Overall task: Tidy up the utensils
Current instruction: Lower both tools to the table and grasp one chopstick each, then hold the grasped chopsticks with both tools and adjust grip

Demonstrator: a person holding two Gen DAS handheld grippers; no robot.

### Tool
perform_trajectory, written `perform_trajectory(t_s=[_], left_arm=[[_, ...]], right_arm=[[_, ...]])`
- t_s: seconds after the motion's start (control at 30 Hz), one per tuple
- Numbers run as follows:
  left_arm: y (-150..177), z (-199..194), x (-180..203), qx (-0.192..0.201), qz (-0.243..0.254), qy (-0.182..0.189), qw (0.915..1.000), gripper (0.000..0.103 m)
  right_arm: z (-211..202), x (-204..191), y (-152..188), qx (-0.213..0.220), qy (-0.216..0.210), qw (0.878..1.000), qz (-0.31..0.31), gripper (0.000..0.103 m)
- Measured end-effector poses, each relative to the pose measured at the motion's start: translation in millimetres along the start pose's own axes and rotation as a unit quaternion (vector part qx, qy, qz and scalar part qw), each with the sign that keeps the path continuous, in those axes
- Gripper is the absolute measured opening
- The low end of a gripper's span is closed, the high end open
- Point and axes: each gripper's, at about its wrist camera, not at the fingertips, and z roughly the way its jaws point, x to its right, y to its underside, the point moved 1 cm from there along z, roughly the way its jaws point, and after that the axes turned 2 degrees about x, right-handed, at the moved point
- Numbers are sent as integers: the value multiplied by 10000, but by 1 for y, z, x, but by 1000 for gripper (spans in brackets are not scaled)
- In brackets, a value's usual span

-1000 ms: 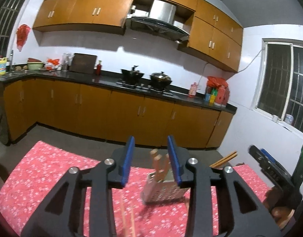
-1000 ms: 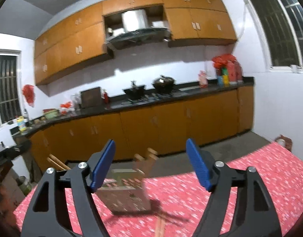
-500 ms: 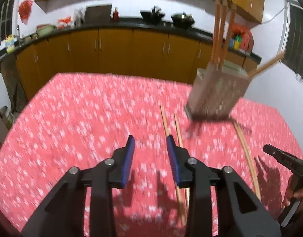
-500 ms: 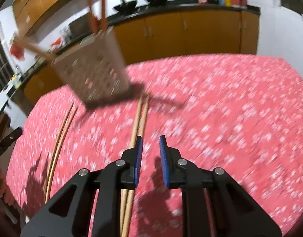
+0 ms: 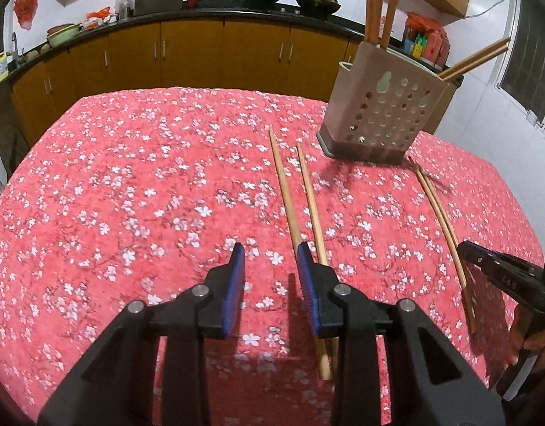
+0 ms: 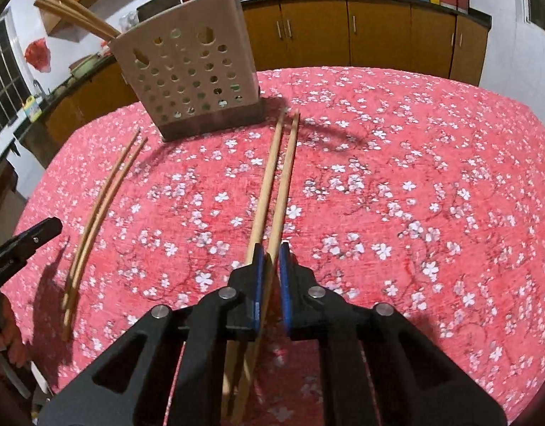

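Note:
Two pairs of wooden chopsticks lie on the red flowered tablecloth (image 5: 130, 195). My left gripper (image 5: 270, 252) hovers low over the cloth, open with nothing between its pads; one chopstick pair (image 5: 290, 206) runs just beside its right finger. My right gripper (image 6: 270, 252) is shut on one stick of the other chopstick pair (image 6: 272, 177), whose second stick passes under the left finger. A perforated beige utensil holder (image 5: 382, 113) stands upright beyond both pairs, with more chopsticks (image 5: 475, 60) and wooden handles in it.
Each view catches the other gripper at its edge: the right gripper (image 5: 466, 248) by the far pair (image 5: 439, 220), the left gripper (image 6: 55, 225) by the left pair (image 6: 98, 213). Kitchen cabinets (image 5: 201, 56) line the wall beyond the table's far edge.
Both grippers dropped and tipped down from facing the kitchen to the tabletop. The right jaws went from wide apart to shut around a chopstick. The left jaws narrowed a little.

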Motion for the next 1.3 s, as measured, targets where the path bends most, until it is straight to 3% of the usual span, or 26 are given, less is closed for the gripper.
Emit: perform_trajectory(t_s=[0.17,0.5,0.67,1.0,1.3], left_arm=[[4,6,4,-142,13,155,9998,26],[8,20,17,-388,210,276,9986,18],[10,28,26,-374,556,-46,9977,10],[2,29,2,-321,304,-318,9985,8],[-16,40,-13,-319,141,-368,9987,8]], right_arm=[[2,18,-4,126,447,9988,167,8],[-2,27,-5,177,472,9985,193,8],[-3,28,-5,150,412,9989,158,8],[-11,27,7,77,337,9993,143,8],[6,34,-13,239,657,9975,99,8]])
